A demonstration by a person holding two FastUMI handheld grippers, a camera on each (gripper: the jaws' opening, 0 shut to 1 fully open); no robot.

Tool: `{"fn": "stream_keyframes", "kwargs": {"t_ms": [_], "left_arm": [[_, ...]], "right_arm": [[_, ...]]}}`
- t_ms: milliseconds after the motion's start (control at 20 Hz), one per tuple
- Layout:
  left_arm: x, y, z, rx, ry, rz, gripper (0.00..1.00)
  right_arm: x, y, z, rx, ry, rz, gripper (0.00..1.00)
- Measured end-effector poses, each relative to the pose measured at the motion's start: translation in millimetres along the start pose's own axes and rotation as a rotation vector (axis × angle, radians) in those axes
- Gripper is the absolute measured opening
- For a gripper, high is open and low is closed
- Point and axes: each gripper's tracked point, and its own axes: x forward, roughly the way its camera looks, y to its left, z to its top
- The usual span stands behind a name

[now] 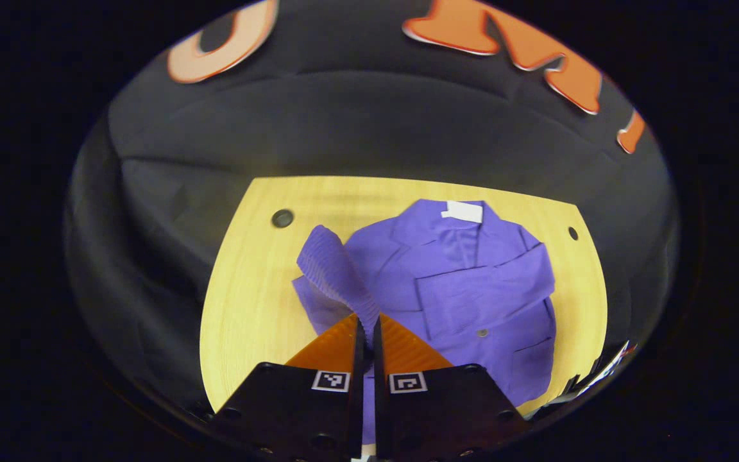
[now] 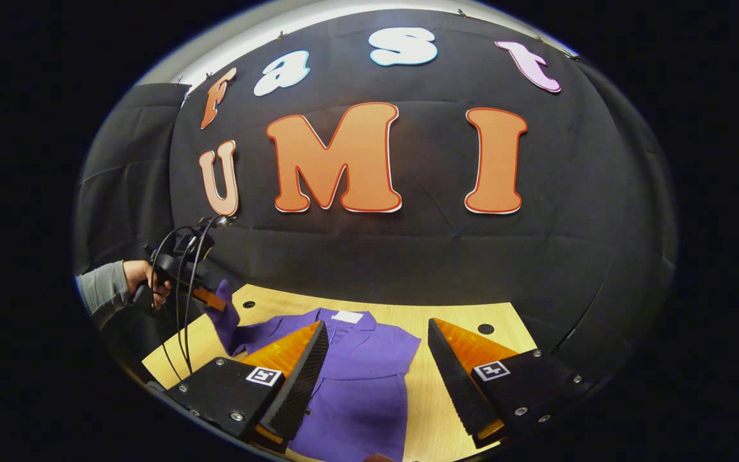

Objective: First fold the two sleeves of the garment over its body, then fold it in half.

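A purple jacket (image 1: 472,301) lies flat on the yellow table (image 1: 247,308), collar toward the far edge. One sleeve (image 1: 491,282) is folded across its chest. My left gripper (image 1: 368,327) is shut on the other sleeve (image 1: 334,269) and holds it raised above the table. In the right gripper view, that left gripper (image 2: 219,301) hangs at the far left in a hand (image 2: 145,282), the purple sleeve (image 2: 225,321) dangling from it. My right gripper (image 2: 379,372) stands open above the jacket (image 2: 356,385), nothing between its fingers.
A white label (image 1: 462,210) marks the collar. The table has small round holes (image 1: 282,218) near its far corners. Bare wood (image 2: 430,410) lies beside the jacket. Black cloth walls close the booth behind and to the sides. Cables (image 2: 180,301) hang from the left gripper.
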Motion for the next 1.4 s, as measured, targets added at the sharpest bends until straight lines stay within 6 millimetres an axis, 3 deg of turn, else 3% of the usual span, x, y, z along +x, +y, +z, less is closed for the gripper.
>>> {"fn": "stream_keyframes", "kwargs": {"t_ms": [100,250,400,600,750,850,900,1000,1150,1400], "left_arm": [[-8,-32,14,0.075,-0.016,-0.036,0.08],[-3,-88,34,0.165,-0.026,-0.091,0.08],[19,-148,45,0.234,-0.035,-0.118,0.08],[46,-214,49,0.298,-0.061,-0.136,0.08],[61,-254,37,0.322,-0.077,-0.181,0.21],[50,-271,37,0.328,-0.116,-0.246,0.51],[44,-275,38,0.331,-0.139,-0.270,0.67],[26,-264,43,0.347,-0.199,-0.274,0.97],[-5,-233,51,0.340,-0.301,-0.244,0.97],[-60,-164,41,0.296,-0.493,-0.135,0.97]], "right_arm": [[0,-9,-2,0.001,0.003,-0.008,0.93],[-1,-24,-6,0.014,0.010,-0.023,0.93],[-3,-42,-10,0.032,0.021,-0.045,0.93],[-6,-57,-14,0.049,0.031,-0.059,0.93],[-7,-64,-18,0.053,0.041,-0.068,0.93],[-7,-66,-20,0.056,0.047,-0.071,0.93],[-7,-66,-22,0.056,0.049,-0.070,0.93],[-6,-65,-25,0.054,0.055,-0.071,0.93],[-5,-58,-29,0.062,0.059,-0.067,0.93],[-2,-35,-30,0.060,0.024,-0.072,0.93]]}}
